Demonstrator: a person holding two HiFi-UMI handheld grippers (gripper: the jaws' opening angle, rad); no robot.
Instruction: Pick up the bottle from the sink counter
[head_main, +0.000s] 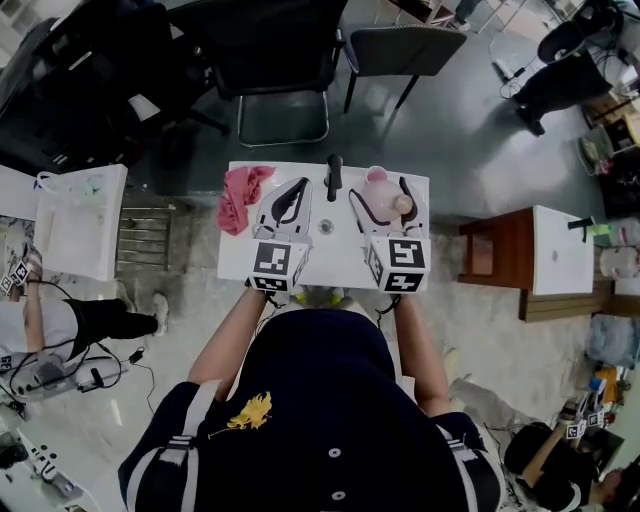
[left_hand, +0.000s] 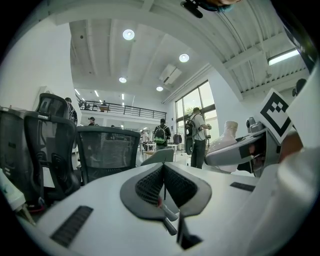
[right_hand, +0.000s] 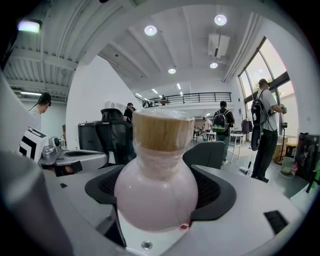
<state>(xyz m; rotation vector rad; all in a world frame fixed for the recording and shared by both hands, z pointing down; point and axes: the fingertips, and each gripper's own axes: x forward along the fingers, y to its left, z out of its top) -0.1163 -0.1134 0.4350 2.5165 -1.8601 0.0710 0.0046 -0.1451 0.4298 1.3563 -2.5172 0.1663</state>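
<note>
A pink round-bellied bottle with a cork-coloured cap sits between the jaws of my right gripper, over the right part of the white sink counter. In the right gripper view the bottle fills the gap, and the gripper is shut on its belly. Whether it rests on the counter I cannot tell. My left gripper hovers over the counter's left half. In its own view the left gripper is shut with nothing in it, and the bottle shows at the right.
A pink cloth lies on the counter's left corner. A black faucet stands at the back centre above the drain. Office chairs stand behind the counter, and a wooden bench is at the right.
</note>
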